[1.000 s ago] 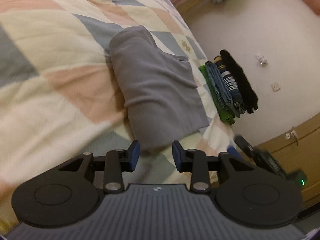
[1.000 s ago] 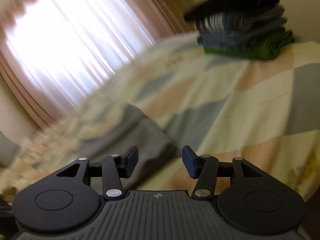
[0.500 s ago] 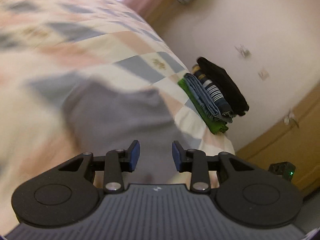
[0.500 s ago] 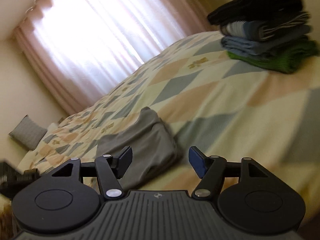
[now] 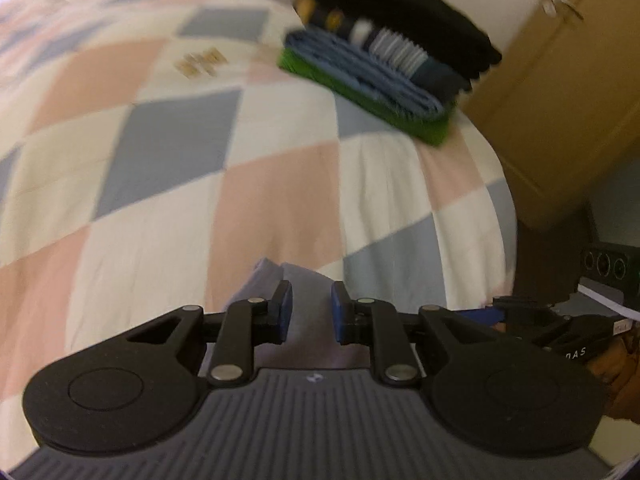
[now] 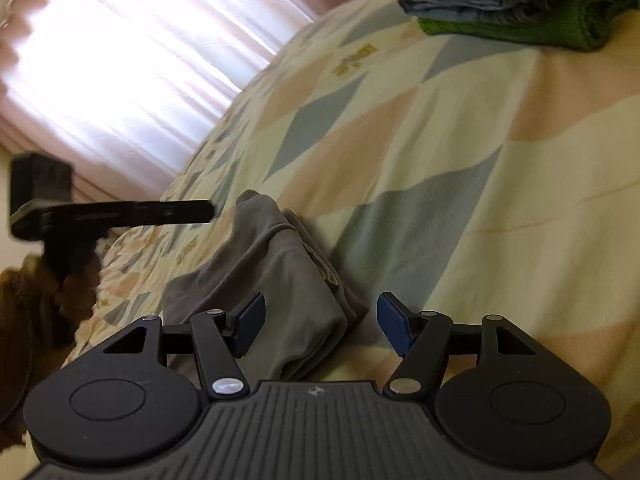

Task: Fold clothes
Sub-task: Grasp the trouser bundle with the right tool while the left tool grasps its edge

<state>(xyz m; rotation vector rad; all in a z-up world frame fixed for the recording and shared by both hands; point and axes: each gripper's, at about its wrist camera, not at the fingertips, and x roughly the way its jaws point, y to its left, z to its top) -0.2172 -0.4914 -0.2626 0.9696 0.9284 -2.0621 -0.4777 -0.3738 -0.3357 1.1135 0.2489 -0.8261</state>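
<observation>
So here's where I'm at. My left gripper [image 5: 311, 310] has its blue pads fairly close together and the jaws are closing in. A bit of the grey folded cotton garment [image 5: 310, 334] sits right in the gap between the pads, but I can see daylight on both sides, so they aren't pinching it as far as I can tell. That view is pretty blurry.

My right gripper [image 6: 320, 326] is spread wide with nothing clamped. The same grey garment [image 6: 280, 280] lies bunched on the quilt just ahead of it, mostly towards the left pad [image 6: 250, 318], with its near edge poking into the gap. The right pad sits clear of the cloth, over bare quilt.

Everything's on the checked patchwork bedspread in cream, pink and grey-blue diamonds [image 6: 460, 168]. Well ahead of both tools, near the bed's far corner, there's a neat stack of folded clothes, green at the bottom, blue and striped in the middle, black on top [image 5: 384, 52].

From the right camera I can also see the left tool off to my left, with a hand [image 6: 52, 292] round its handle.
</observation>
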